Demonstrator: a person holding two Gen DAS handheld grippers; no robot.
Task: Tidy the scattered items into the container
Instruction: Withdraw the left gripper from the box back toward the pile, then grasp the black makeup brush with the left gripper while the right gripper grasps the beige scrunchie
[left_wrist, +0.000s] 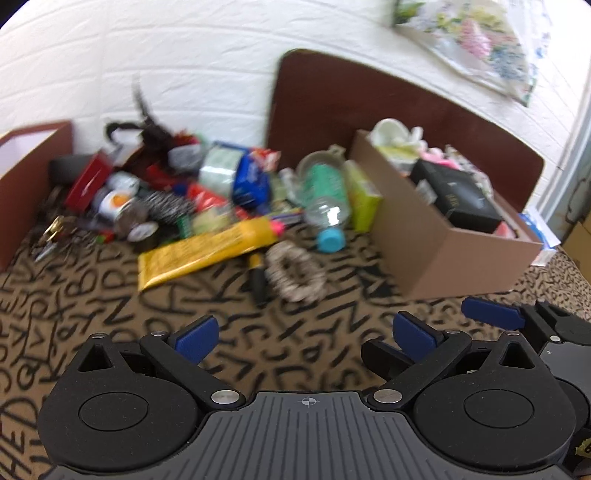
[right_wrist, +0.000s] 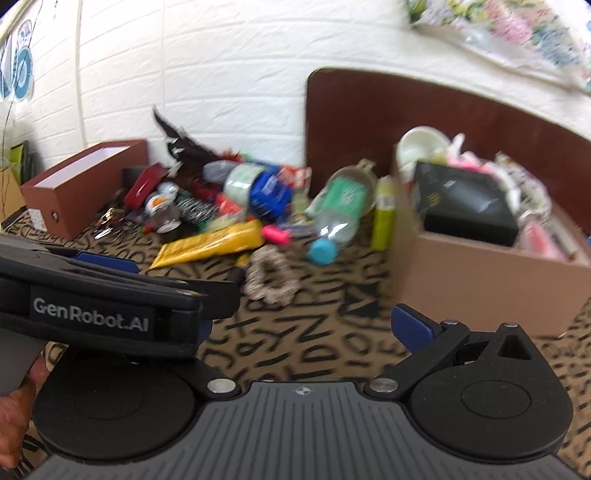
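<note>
**Left wrist view: both grippers empty, pile not yet touched**

Left wrist view runs from a brown box (left_wrist: 22, 177) at the far left, open and apparently empty, across a heap of scattered items (left_wrist: 207, 192) on the letter-print cloth (left_wrist: 110, 302), to the cardboard container (left_wrist: 454, 251) on the right. The container already holds a black box (left_wrist: 458, 199), a white cup and pink things.

Both views are blurred, so counts are partial. Nearest the grippers lie one yellow tube (left_wrist: 207, 251), one beaded scrunchie (left_wrist: 295, 273) and one clear bottle (left_wrist: 325, 199) with a blue cap; one green carton (left_wrist: 364, 195) touches the container's left wall. Behind them sit at least one tape roll and one blue packet; the rest cannot be counted.

The left gripper (left_wrist: 306, 332) hovers low over bare cloth, fingers spread wide, holding nothing. The right gripper (right_wrist: 303, 325) is likewise wide open and empty, just beside the left one, whose body hides its left finger in the right wrist view.

The step in hand looks like the approach for a pick. The scrunchie seems the closest target: the next move calls for going forward, straddling it, closing, then carrying it right into the container.
</note>
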